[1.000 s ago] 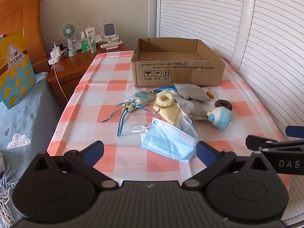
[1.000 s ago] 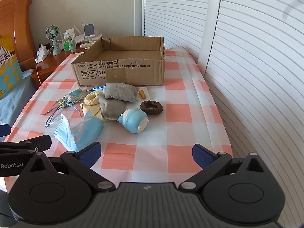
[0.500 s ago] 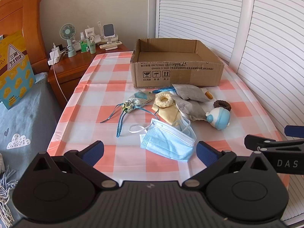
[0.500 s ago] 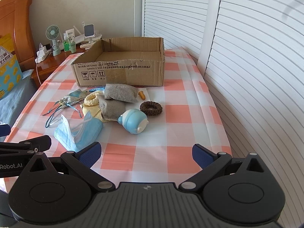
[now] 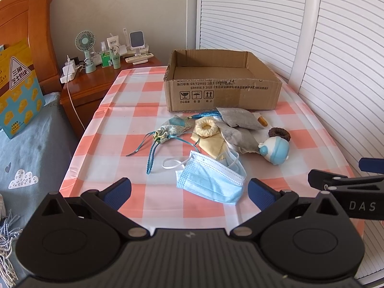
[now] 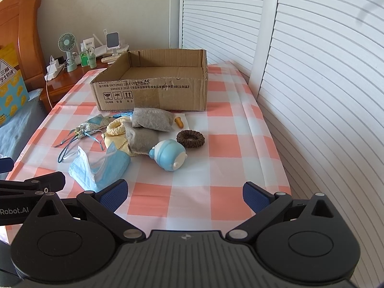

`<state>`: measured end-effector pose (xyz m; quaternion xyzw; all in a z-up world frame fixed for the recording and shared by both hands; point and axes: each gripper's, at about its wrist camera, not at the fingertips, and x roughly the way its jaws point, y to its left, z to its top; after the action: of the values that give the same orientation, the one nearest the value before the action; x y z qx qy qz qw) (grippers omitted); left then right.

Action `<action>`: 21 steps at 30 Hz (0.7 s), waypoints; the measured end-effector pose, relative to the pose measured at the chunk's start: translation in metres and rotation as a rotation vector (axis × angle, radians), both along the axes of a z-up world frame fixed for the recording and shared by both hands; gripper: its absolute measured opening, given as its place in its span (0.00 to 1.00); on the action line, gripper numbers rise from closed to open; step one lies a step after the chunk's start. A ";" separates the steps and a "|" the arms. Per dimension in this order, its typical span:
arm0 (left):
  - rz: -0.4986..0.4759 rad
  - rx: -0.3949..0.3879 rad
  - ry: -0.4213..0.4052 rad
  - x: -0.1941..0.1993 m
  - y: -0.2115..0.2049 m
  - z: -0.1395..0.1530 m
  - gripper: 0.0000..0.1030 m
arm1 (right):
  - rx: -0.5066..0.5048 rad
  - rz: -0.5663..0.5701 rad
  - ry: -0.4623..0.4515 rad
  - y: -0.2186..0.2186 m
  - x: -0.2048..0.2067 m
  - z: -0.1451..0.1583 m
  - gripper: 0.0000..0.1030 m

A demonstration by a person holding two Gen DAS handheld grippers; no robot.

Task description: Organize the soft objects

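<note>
Left wrist view: my left claw (image 5: 189,189) gapes empty, the mask (image 5: 211,182) lying on the counter (image 5: 115,129) just ahead, long axis slanting rightward. My right claw (image 6: 183,193) (also open) sits farther off, box (image 6: 153,93) beyond.

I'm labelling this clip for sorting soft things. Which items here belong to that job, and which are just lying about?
Job: face mask, drawstring pouch, yellow scrunchie, brown scrunchie, two grey sachets, yellow cloth, blue toy, cardboard box.

Lying about: fan, bottles, phone stand, yellow bag.
</note>
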<state>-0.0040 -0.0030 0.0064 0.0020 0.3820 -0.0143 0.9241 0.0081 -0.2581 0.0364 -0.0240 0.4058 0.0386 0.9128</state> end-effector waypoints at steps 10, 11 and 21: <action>0.001 0.001 -0.001 0.000 -0.001 0.001 1.00 | 0.000 0.000 -0.002 0.000 -0.001 0.000 1.00; 0.001 0.000 -0.001 0.000 -0.001 0.000 1.00 | -0.001 0.001 -0.002 0.000 -0.001 0.000 1.00; -0.002 0.000 0.000 0.000 -0.001 0.001 1.00 | -0.004 -0.001 -0.006 -0.001 -0.001 0.002 1.00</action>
<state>-0.0044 -0.0044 0.0071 0.0022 0.3819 -0.0151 0.9241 0.0072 -0.2594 0.0384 -0.0258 0.4032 0.0373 0.9140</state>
